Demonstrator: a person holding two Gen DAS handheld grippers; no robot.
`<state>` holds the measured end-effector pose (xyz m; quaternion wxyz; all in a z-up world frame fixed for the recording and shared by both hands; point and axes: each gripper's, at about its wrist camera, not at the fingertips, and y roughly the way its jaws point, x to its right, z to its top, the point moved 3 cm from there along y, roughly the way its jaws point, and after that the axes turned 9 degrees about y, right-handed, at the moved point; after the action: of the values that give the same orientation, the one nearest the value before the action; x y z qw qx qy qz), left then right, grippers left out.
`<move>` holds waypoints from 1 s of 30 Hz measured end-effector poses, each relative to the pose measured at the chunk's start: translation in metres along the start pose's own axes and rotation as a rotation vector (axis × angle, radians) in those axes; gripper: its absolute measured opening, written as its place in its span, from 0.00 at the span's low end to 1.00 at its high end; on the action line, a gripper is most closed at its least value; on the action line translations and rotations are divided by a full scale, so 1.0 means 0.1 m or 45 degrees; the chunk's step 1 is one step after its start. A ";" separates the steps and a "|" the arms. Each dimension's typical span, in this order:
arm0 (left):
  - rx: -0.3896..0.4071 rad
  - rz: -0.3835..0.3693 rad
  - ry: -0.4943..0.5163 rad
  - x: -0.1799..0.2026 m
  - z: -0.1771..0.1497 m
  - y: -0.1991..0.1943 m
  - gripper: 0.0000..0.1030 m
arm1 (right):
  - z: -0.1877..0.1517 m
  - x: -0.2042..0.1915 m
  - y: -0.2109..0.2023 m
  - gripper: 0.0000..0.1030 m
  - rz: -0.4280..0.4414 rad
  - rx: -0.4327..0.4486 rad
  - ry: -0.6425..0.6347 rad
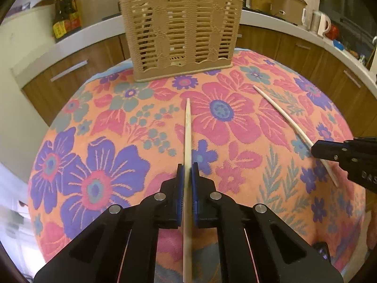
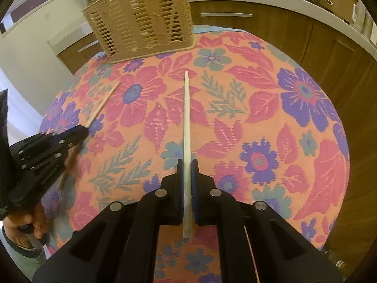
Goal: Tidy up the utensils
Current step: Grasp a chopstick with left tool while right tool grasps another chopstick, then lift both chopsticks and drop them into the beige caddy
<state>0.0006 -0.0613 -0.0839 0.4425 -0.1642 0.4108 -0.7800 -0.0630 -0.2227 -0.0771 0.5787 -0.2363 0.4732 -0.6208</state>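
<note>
Chopsticks are the job in hand: each claw pinches 1 of 2 pale sticks over a worktop covered by a flowered cloth (image 1: 99, 122). Nearest in the left wrist view, the left claw (image 1: 187, 172) has its blue pads pressed against a wooden chopstick (image 1: 187, 141), which runs straight out between the fingers with its thin tip pointing toward the far side. In the right wrist view the right claw (image 2: 187, 167) grips a whiter chopstick (image 2: 186, 118) the same way, tip forward. Each claw also shows in the other's camera, off to the side, with its stick poking out ahead of it. Whether the sticks rest on the cloth or are just lifted I cannot tell.

By my reading, the pick-up step is done or nearly so, and the carry to the holder comes next. That move calls for lifting both sticks clear of the cloth, bringing them over the rim and tipping them more upright so they drop in end first without catching the slats.

Farther back, at the cloth's far edge, stands a beige slatted basket (image 1: 181, 35). Through its gaps it looks mostly empty; something small and pale lies at the bottom, too unclear to name. Behind it run wooden cabinets and a white counter (image 1: 271, 16) with bottles, a pot and mugs.
</note>
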 end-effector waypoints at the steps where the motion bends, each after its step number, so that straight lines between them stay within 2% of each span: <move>1: 0.001 0.001 -0.010 -0.04 -0.01 -0.01 0.04 | 0.00 0.02 0.01 0.04 -0.008 -0.001 0.008; 4: -0.002 0.008 -0.038 -0.15 -0.05 -0.03 0.04 | 0.00 0.07 0.04 0.04 -0.006 -0.013 0.031; 8: -0.006 -0.052 -0.091 -0.27 -0.08 -0.05 0.04 | -0.01 0.07 0.04 0.04 -0.033 -0.019 0.003; 12: -0.021 -0.086 -0.065 -0.28 -0.09 -0.06 0.06 | 0.03 0.06 0.05 0.07 -0.021 -0.071 -0.002; 13: -0.020 -0.103 -0.067 -0.29 -0.09 -0.07 0.11 | 0.05 0.06 0.06 0.09 -0.009 -0.084 0.004; 14: -0.022 -0.117 -0.071 -0.29 -0.10 -0.08 0.22 | 0.08 0.07 0.07 0.15 0.017 -0.104 0.014; 16: -0.014 -0.142 -0.088 -0.33 -0.09 -0.09 0.34 | 0.14 0.06 0.08 0.31 0.058 -0.132 0.031; 17: -0.015 -0.163 -0.091 -0.35 -0.07 -0.08 0.34 | 0.17 0.06 0.08 0.44 0.057 -0.128 0.034; 18: -0.020 -0.179 -0.092 -0.36 -0.06 -0.08 0.34 | 0.21 0.05 0.07 0.46 0.048 -0.113 0.032; 22: -0.079 -0.218 -0.071 -0.38 0.06 0.04 0.34 | 0.34 -0.05 0.18 0.45 0.029 -0.176 -0.002; 29: -0.172 -0.130 0.112 -0.25 0.24 0.19 0.34 | 0.49 -0.19 0.33 0.22 -0.068 -0.277 -0.070; 30: -0.186 -0.096 0.161 -0.20 0.27 0.22 0.33 | 0.52 -0.22 0.35 0.15 -0.093 -0.280 -0.093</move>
<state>0.0403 -0.0640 -0.0825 0.3729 -0.1617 0.4873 -0.7729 0.0032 -0.2146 -0.0788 0.5431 -0.3379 0.5082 -0.5768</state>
